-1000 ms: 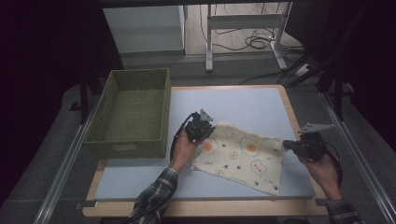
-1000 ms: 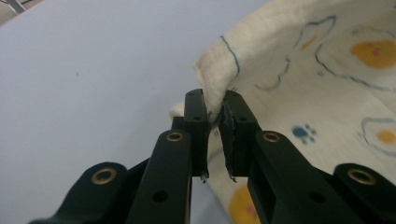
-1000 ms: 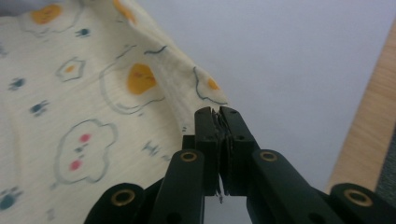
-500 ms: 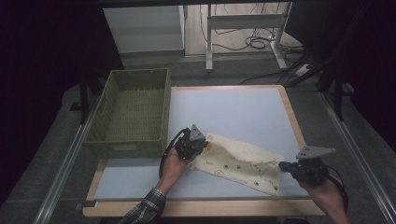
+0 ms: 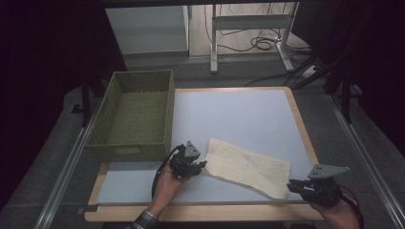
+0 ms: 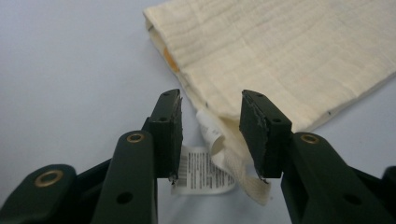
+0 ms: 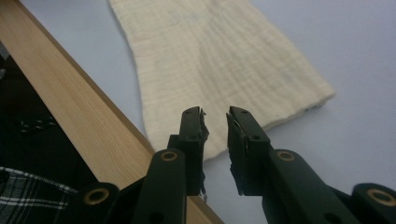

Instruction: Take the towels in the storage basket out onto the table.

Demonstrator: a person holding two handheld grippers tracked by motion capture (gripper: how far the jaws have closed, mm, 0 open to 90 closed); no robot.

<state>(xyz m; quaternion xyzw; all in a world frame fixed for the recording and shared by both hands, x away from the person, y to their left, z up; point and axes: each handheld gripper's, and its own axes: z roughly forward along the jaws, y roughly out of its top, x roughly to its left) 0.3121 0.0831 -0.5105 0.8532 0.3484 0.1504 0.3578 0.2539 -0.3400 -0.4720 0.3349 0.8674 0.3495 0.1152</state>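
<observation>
Cloth (image 5: 248, 167) now folded in half, plain side up on table (image 5: 239, 114), print hidden. Left gripper (image 6: 211, 135) jaws just opened, released; cloth corner and label lie between, untouched. Right gripper (image 7: 215, 140) jaws just parted, cloth edge just beyond. Fold looks done; basket (image 5: 136, 114) likely next.

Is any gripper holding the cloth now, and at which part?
Nothing is held. The left gripper and right gripper have just been opening; the folded cloth lies released on the table, its corners by the open jaws.
</observation>
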